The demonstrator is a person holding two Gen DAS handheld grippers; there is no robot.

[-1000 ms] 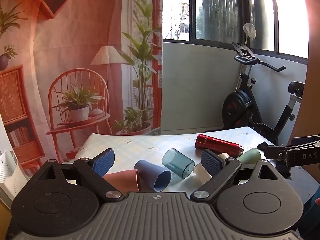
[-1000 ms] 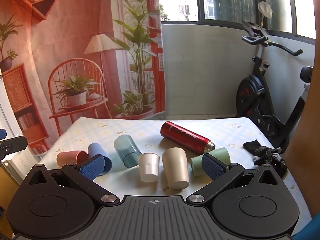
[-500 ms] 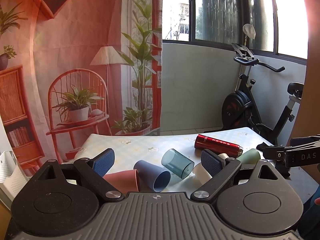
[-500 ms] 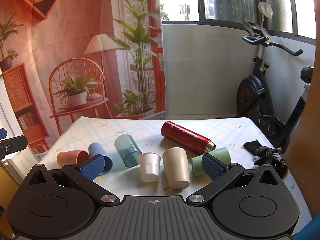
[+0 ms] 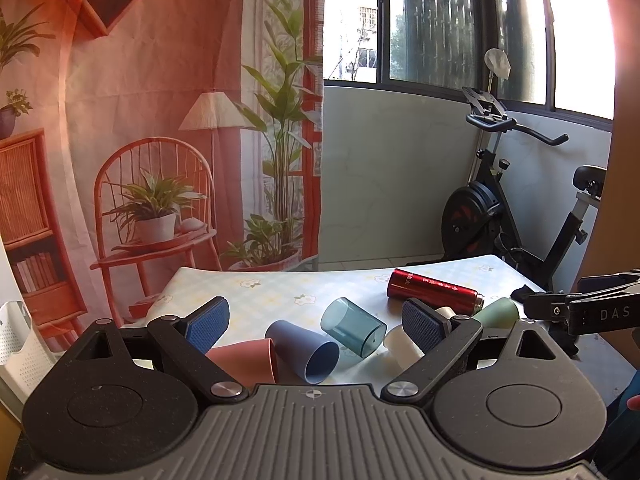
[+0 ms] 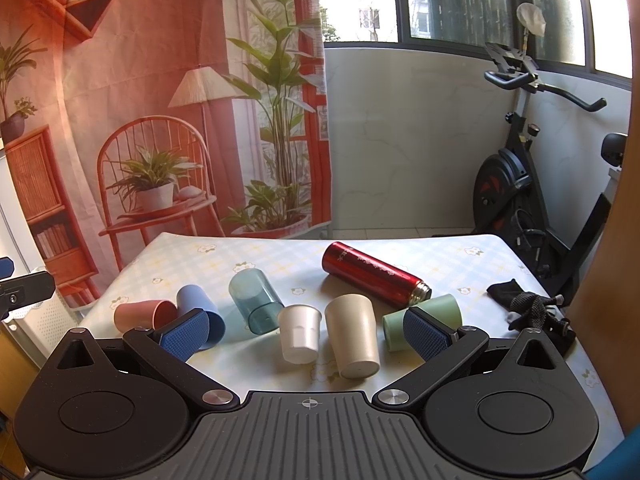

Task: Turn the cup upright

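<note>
Several cups lie on their sides on the table (image 6: 280,256): a pink cup (image 6: 140,314), a blue cup (image 6: 198,312), a clear teal cup (image 6: 254,300), a white cup (image 6: 299,332), a beige cup (image 6: 352,336) and a green cup (image 6: 424,314). In the left wrist view the pink cup (image 5: 248,358), blue cup (image 5: 304,346) and teal cup (image 5: 354,326) lie between the open jaws. My left gripper (image 5: 318,326) is open and empty, above the near edge. My right gripper (image 6: 306,334) is open and empty, with the white and beige cups between its fingers.
A red thermos (image 6: 374,276) lies on its side behind the cups. A black strap bundle (image 6: 528,308) lies at the table's right edge. An exercise bike (image 6: 532,200) stands beyond the table. A white basket (image 5: 20,344) is off the left edge.
Both grippers have drifted slightly; the cups and thermos have not moved. Both stay open.
</note>
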